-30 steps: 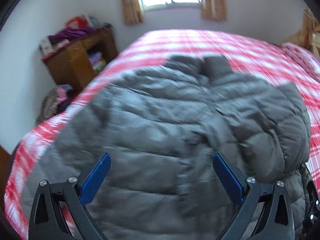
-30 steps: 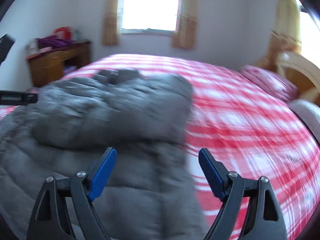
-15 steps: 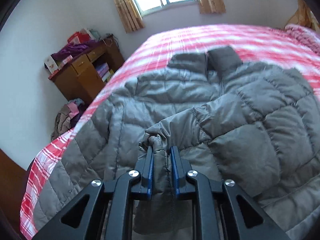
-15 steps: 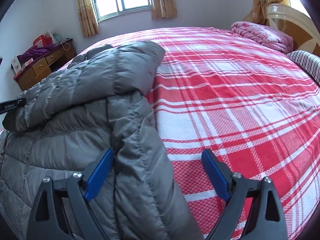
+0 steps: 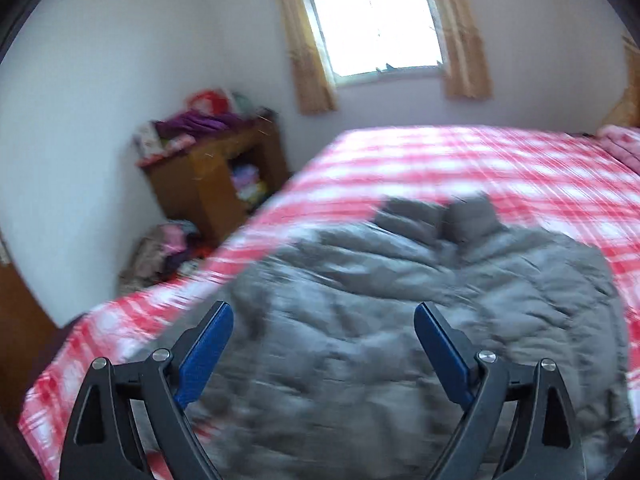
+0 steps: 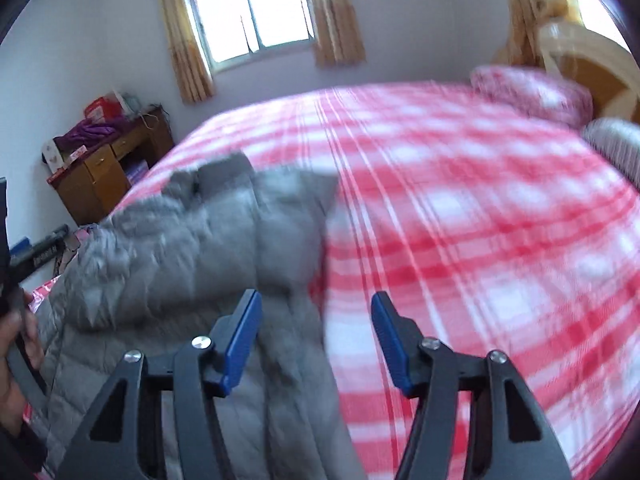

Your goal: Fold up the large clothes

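Note:
A grey quilted puffer jacket point(image 5: 400, 312) lies on the red and white plaid bed point(image 5: 500, 168), collar toward the far side. My left gripper point(image 5: 324, 348) is open and empty, raised above the jacket's near left part. In the right wrist view the jacket point(image 6: 192, 248) lies left of centre with a sleeve folded over its body. My right gripper point(image 6: 316, 340) is open and empty above the jacket's right edge, where it meets the bedspread point(image 6: 480, 220). The left gripper's handle and the hand on it point(image 6: 16, 288) show at the left edge. Both views are blurred by motion.
A wooden desk point(image 5: 216, 176) piled with clothes and boxes stands against the left wall, with a heap of clothes point(image 5: 168, 248) on the floor beside it. A pink pillow point(image 6: 532, 92) and a wooden headboard point(image 6: 592, 60) are at the bed's right end.
My left gripper let go of the jacket fold it was shut on and lifted back, now open. My right gripper stayed open and pulled back a little.

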{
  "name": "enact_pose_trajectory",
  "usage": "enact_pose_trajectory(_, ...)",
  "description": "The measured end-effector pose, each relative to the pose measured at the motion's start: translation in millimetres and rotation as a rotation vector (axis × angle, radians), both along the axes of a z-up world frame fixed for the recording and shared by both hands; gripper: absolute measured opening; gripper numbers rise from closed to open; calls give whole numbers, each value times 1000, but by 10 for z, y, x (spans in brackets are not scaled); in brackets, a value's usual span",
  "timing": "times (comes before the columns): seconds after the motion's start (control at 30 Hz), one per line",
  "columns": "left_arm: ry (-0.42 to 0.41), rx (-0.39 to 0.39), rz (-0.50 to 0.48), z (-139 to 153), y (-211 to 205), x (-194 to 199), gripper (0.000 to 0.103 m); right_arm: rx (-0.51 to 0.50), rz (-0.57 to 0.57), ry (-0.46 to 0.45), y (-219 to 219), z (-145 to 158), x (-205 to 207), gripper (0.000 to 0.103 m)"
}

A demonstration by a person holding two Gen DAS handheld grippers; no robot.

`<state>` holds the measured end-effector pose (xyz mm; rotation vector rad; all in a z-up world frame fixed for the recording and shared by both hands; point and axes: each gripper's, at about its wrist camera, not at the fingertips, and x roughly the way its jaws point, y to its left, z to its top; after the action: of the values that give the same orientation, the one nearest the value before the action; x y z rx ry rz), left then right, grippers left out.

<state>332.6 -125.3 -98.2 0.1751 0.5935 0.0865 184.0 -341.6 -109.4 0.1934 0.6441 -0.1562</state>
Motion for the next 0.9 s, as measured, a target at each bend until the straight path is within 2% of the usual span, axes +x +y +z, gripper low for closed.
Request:
enact_pose_trajectory(0.07,30,-20,-34,-133,-148,72,92,-57,26,-21,88,37,306,61)
enact_pose_trajectory(0.13,54,-24,-32,-335,-236,200,92,-71,56,-38,179,-29,641,61)
enact_pose_trajectory(0.23,106,48,14,-677,-266,419,92,-94,113,-38,343,-232,1003,61)
enact_pose_trajectory(0.3,162,92,46,-909,-211,567,93,-103,139,-12,421,-406,1154,61)
enact_pose_trajectory(0.33,180,88,57,-993,-156,617,93,-99,151,20,446,-529,1243,61)
enact_pose_trajectory(0.43,224,28,64,-1058,-52,694,99,-75,149,85,449,-772,1331,61)
enact_pose_trajectory(0.63,238,82,85,-1113,-138,716,102,-7,148,152,327,-881,1405,61)
enact_pose_trajectory(0.9,241,91,88,-1130,-158,742,102,-118,131,203,486,-930,1477,62)
